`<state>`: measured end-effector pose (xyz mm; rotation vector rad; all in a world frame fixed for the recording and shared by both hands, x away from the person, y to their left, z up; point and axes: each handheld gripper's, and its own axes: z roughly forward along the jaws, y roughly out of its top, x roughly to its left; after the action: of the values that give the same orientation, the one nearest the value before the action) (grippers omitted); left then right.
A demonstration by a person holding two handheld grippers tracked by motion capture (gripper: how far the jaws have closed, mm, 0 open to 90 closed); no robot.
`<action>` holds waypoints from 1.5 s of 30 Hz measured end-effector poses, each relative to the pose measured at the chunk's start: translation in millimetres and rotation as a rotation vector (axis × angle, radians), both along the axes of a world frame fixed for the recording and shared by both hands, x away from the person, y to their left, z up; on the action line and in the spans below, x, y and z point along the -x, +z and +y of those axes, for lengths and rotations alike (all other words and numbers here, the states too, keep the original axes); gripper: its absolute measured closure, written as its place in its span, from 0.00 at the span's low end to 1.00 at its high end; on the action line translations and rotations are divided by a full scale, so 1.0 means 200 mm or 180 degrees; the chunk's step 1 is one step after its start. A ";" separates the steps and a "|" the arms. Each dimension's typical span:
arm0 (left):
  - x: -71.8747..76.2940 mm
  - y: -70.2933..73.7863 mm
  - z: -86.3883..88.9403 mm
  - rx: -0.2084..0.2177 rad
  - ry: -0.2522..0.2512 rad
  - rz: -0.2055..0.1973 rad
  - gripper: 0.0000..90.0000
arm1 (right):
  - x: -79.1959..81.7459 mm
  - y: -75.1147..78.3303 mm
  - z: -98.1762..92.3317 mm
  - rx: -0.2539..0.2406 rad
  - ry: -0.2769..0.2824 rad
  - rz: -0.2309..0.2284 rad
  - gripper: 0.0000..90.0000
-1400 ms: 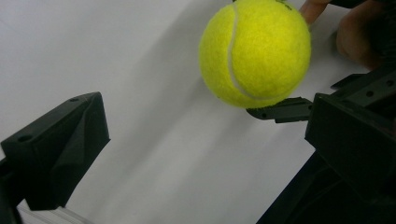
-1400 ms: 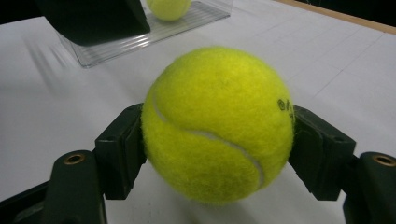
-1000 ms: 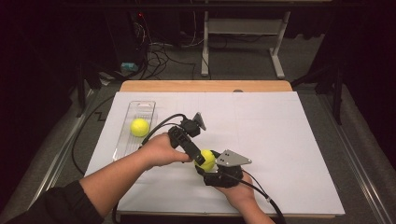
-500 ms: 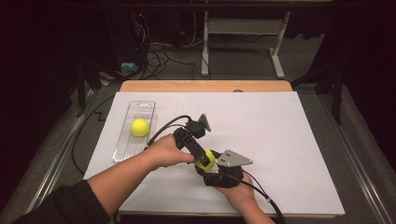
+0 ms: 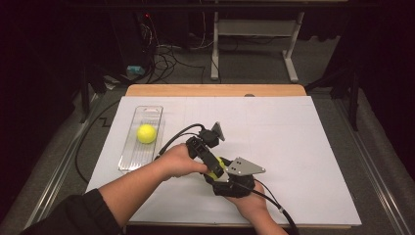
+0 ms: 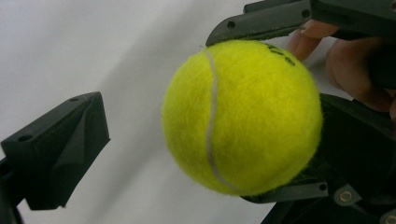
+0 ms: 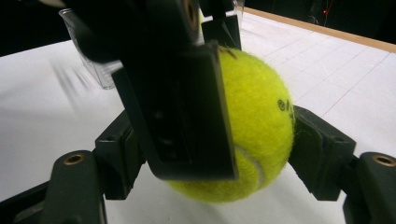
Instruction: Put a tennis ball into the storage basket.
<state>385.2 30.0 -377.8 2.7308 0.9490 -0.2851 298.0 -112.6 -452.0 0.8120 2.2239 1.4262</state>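
A yellow tennis ball (image 7: 261, 107) sits between the two jaws of my right gripper (image 7: 219, 154), which is shut on it just above the white table. In the high view that gripper (image 5: 221, 166) is at the front centre, with its grey plate on top. My left gripper (image 5: 214, 170) reaches in from the left over the same ball (image 5: 217, 168). In the left gripper view the ball (image 6: 243, 116) is close up. One left finger (image 6: 60, 149) stands apart from it, so the left gripper (image 6: 210, 140) is open. A second tennis ball (image 5: 146, 133) lies in a clear tray (image 5: 139, 159).
The clear tray stands lengthwise on the left of the white table cover (image 5: 303, 147). A wooden table edge (image 5: 215, 90) runs along the back. Cables (image 5: 274, 205) trail from both grippers toward the front. A dark floor with wires and a table frame lies beyond.
My left gripper has edged slightly to the right, closer over the ball. The right gripper and its ball have stayed put.
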 end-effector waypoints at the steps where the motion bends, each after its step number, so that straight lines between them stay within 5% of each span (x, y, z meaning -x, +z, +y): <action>1: 0.00 0.00 0.00 0.0002 0.0001 0.0010 0.01 | 0.00 0.00 0.00 0.0000 0.0005 0.0002 0.30; 19: 0.00 -0.04 -0.01 0.0063 -0.0029 0.0070 0.07 | 0.00 0.00 0.00 -0.0013 0.0025 -0.0012 0.30; 31: 0.01 -0.03 -0.01 0.0207 -0.0102 0.0163 0.28 | 0.00 0.00 0.00 0.0012 -0.0012 -0.0027 0.30; 45: 0.01 -0.04 -0.01 0.0138 -0.0125 0.0148 0.30 | 0.00 -0.01 0.01 0.0027 -0.0011 -0.0007 0.30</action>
<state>384.1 27.4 -385.4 2.7168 0.8913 -0.3732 298.2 -110.8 -454.6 0.8106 2.2243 1.4144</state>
